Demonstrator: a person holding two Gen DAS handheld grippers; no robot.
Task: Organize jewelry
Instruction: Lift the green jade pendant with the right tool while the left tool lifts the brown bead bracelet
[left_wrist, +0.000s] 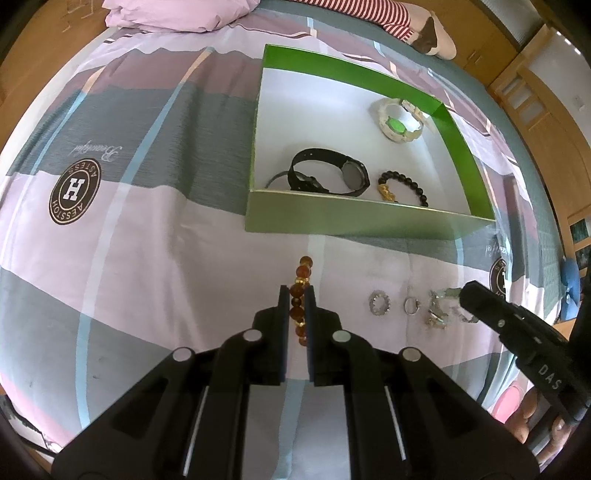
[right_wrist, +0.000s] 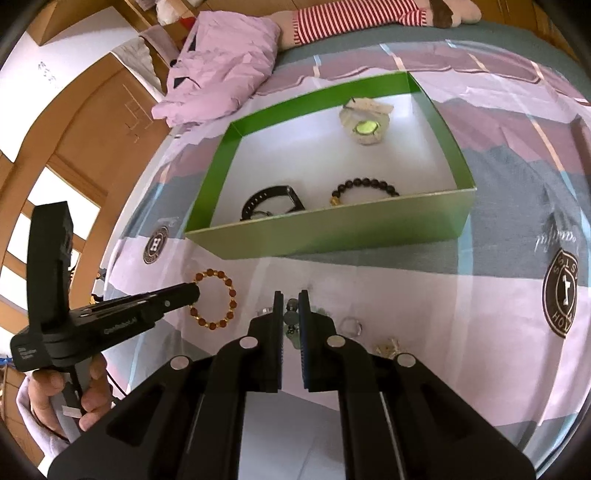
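An amber bead bracelet (left_wrist: 300, 291) stands edge-on between the fingers of my left gripper (left_wrist: 296, 295), which is shut on it just above the bedspread. In the right wrist view the amber bead bracelet (right_wrist: 214, 301) shows as a full ring, with the left gripper (right_wrist: 194, 291) pinching its left side. My right gripper (right_wrist: 291, 301) is shut on a silver chain piece with green stones (right_wrist: 291, 317); from the left the right gripper (left_wrist: 466, 295) sits over that silver piece (left_wrist: 437, 312). The green box (left_wrist: 369, 221) lies beyond, open-topped.
The box holds a black watch (left_wrist: 332, 177), a black bead bracelet (left_wrist: 406, 184) and a white watch with a green face (left_wrist: 397, 120). A spiky silver ring (left_wrist: 379, 303) and a thin ring (left_wrist: 410, 304) lie on the bedspread. Pillow (right_wrist: 221, 74) and striped plush toy (right_wrist: 351, 18) behind.
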